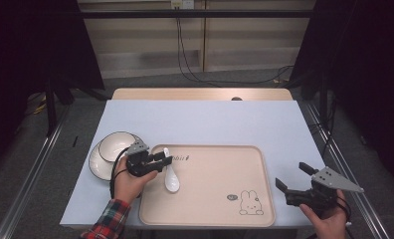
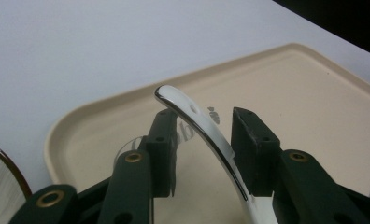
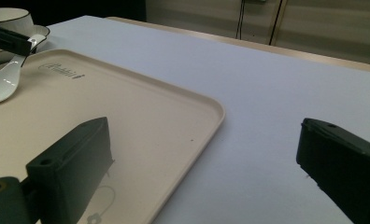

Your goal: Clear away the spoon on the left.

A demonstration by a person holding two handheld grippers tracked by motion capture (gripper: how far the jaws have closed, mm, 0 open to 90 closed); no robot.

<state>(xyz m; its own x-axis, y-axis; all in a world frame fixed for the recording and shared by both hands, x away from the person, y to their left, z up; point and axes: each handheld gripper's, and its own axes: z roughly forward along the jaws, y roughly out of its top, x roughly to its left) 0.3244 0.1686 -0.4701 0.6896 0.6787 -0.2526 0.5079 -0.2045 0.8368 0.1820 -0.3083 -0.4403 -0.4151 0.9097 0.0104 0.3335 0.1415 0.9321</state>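
A white ceramic spoon (image 1: 171, 181) lies on the beige tray (image 1: 215, 194) near its left end, bowl end toward me. Its handle (image 2: 192, 109) rises between the jaws of my left gripper (image 1: 163, 159). The handle runs close along the right-hand jaw in the left gripper view, and a clear gap separates it from the other jaw, so the gripper is open. My right gripper (image 1: 293, 175) hovers off the tray's right edge over the table, jaws wide apart with nothing between them (image 3: 206, 140). In the right gripper view the spoon (image 3: 3, 81) rests on the tray far to the left.
A white bowl with a dark rim (image 1: 114, 147) sits on a matching plate (image 1: 96, 167) just left of the tray, right behind my left hand. The tray carries a rabbit drawing (image 1: 249, 203) at its near right. The pale blue table (image 1: 210, 119) extends behind the tray.
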